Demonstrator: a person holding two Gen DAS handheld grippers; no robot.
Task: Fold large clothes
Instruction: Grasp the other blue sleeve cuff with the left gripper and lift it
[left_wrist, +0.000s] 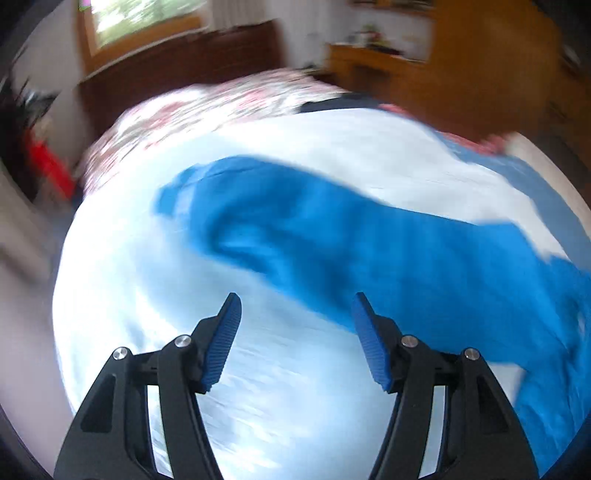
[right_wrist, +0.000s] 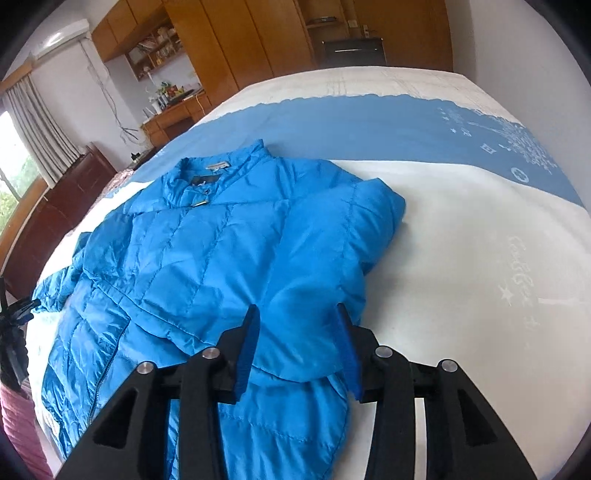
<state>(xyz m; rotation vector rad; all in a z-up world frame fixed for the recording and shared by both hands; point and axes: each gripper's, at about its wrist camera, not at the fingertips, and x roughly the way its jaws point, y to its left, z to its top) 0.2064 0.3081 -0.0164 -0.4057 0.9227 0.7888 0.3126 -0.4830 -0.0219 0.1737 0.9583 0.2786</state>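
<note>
Right gripper (right_wrist: 295, 332) stands released over the jacket (right_wrist: 207, 258) sleeve folded inward — left gripper (left_wrist: 295, 332) empty, jacket at two o'clock.

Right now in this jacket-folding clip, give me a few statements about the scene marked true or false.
1. The jacket is blue. True.
2. It lies on a bare wooden floor. False: it lies on a bed with a white and blue cover.
3. The left gripper is open with nothing between its fingers. True.
4. The sleeve nearest the right gripper stretches straight out. False: it is folded over the jacket's front.
5. The collar points towards the camera. False: it lies at the far end.
</note>
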